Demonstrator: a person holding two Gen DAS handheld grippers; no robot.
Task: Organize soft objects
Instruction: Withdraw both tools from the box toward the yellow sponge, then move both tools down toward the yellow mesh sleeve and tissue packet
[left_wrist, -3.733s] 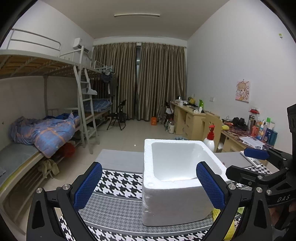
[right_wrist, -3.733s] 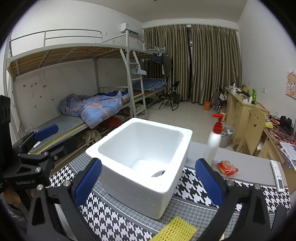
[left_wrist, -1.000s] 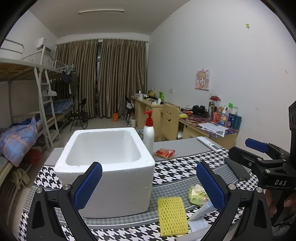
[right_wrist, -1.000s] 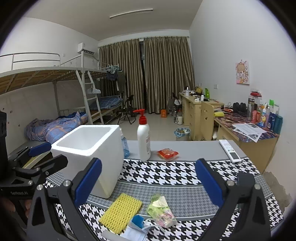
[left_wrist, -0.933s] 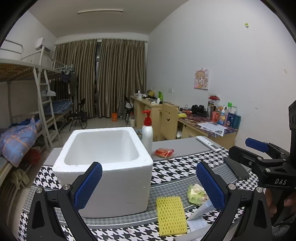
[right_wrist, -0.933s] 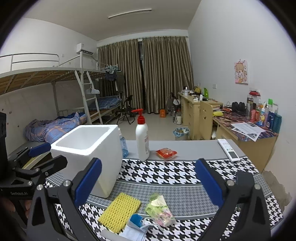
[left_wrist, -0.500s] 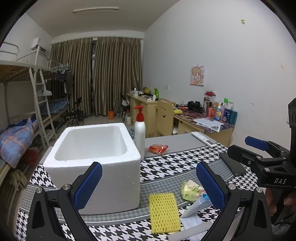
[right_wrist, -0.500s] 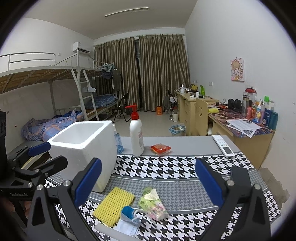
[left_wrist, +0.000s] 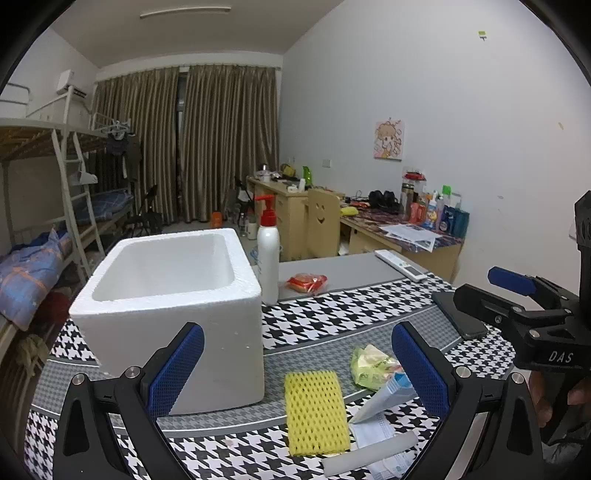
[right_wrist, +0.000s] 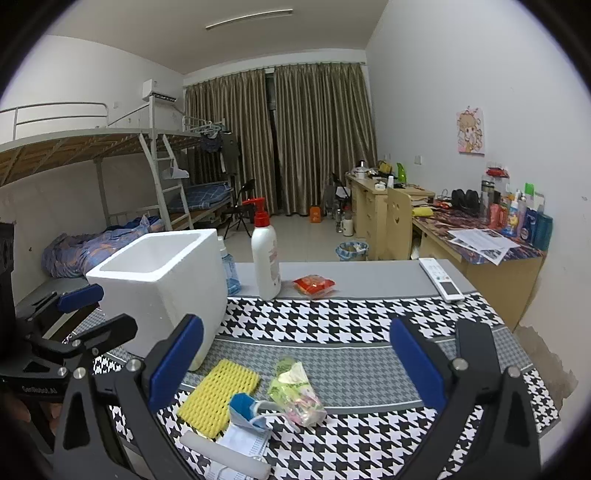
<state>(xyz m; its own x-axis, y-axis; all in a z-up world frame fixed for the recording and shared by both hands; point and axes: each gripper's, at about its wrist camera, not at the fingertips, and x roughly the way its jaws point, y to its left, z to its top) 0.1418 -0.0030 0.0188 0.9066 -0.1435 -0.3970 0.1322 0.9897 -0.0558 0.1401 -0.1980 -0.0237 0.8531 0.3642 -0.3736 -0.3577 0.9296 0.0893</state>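
Yellow foam netting lies flat on the houndstooth cloth in the left wrist view, just right of the white foam box, which stands open and, as far as its inside shows, empty. Beside the netting sit a crumpled green tissue pack, a folded face mask and a pale foam tube nearest the camera. The left gripper hovers above them with its jaws spread wide, holding nothing. The right wrist view shows the same cluster from the other side: the netting near the box, the tissue pack to its right, the mask with a blue edge overlapping the tube. The right gripper is likewise wide open and empty, well above the cloth. A pump bottle, a red packet and a remote stand farther back, apart from the pile. All four soft things look light and yielding. The netting should squash easily, so a pinch across its narrow width seems safest; the tissue pack's wrapper may be slippery and wants a grip at its middle.
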